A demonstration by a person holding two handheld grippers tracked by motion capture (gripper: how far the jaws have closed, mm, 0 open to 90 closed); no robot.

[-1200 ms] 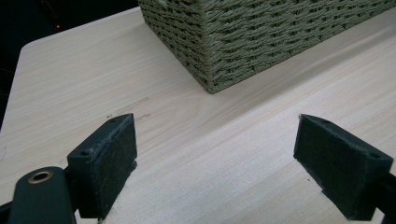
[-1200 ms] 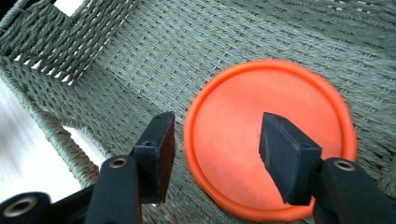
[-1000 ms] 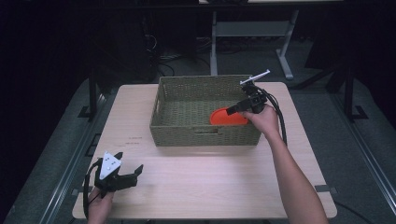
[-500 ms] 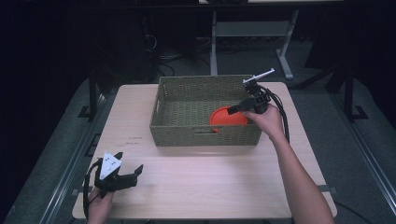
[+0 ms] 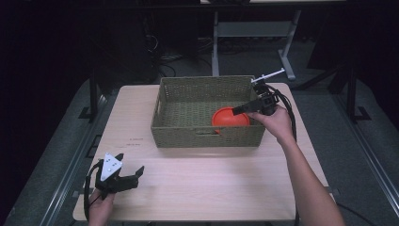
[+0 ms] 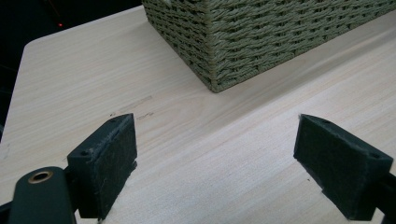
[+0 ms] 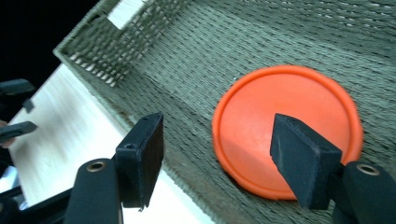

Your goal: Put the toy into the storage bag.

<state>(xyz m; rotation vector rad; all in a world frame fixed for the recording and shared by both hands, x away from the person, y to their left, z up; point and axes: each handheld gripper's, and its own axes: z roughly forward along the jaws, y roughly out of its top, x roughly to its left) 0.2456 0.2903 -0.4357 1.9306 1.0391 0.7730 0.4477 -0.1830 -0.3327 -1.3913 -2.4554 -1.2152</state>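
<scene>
— Right gripper point(image 7: 217, 154)?
— Jaws apart and just been opening; nothing between the flat, felt-faced black pads. Below and beyond them lies the disc point(image 7: 287, 128): round, smooth orange plastic with a raised rim, flat on the basket point(image 7: 154, 79) floor, mostly behind the right-hand jaw and clear of both.

— Basket construction?
— Rectangular, olive woven cord, coarse ribbed weave, with a cut-out handle slot in the wall.

— Left gripper point(image 6: 217, 163)?
— Jaws wide apart, empty, the same fuzzy square pads. Pale wood-grain desk point(image 6: 196, 154) between them, smooth and matte; a basket corner stands ahead, well beyond the tips.
</scene>
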